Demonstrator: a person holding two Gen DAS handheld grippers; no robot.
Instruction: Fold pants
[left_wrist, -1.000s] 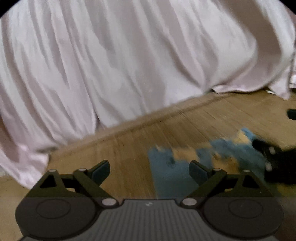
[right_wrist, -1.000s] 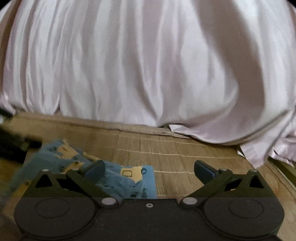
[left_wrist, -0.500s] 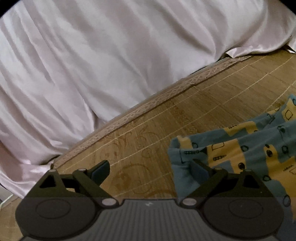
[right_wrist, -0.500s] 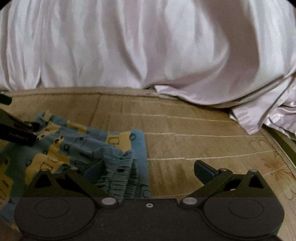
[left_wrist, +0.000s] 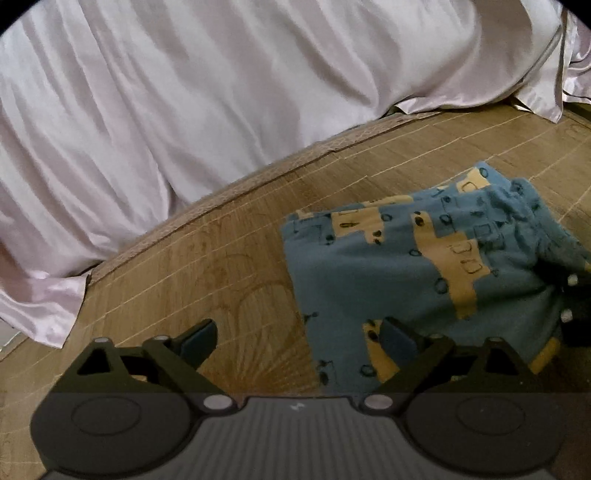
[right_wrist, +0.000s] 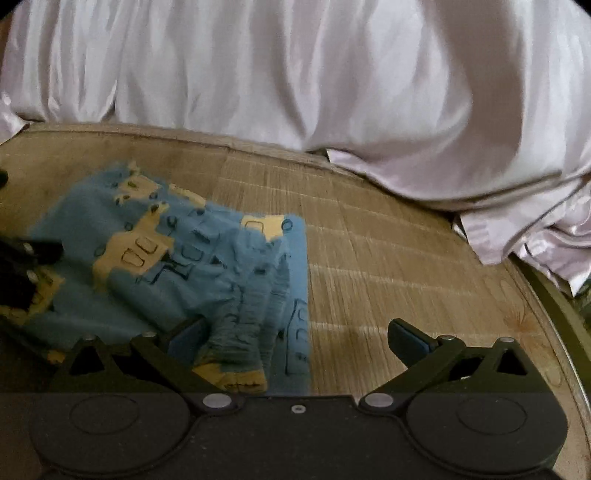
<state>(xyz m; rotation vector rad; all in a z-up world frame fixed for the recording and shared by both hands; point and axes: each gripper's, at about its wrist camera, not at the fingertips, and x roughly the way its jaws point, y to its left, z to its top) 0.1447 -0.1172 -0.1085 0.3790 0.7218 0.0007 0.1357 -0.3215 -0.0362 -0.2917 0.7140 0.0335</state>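
Note:
Blue pants (left_wrist: 417, 266) with a yellow vehicle print lie folded in a rough rectangle on a woven bamboo mat (left_wrist: 207, 273). My left gripper (left_wrist: 299, 338) stands open, its right finger over the pants' near left corner and its left finger over bare mat. In the right wrist view the same pants (right_wrist: 177, 258) lie at the left, with the gathered waistband bunched at the near edge. My right gripper (right_wrist: 295, 338) is open too, the left finger over the waistband and the right finger over the mat. Neither gripper holds cloth.
A pale pink satin sheet (left_wrist: 221, 92) hangs in folds along the far edge of the mat, seen also as the sheet (right_wrist: 332, 74) in the right wrist view. The mat's bound edge (right_wrist: 554, 306) runs down the right side. The other gripper (right_wrist: 22, 266) shows dark at the left.
Both grippers have drawn back and up from the pants. The pants, blurred and shifting a second ago, now lie still and show more fully in both views.

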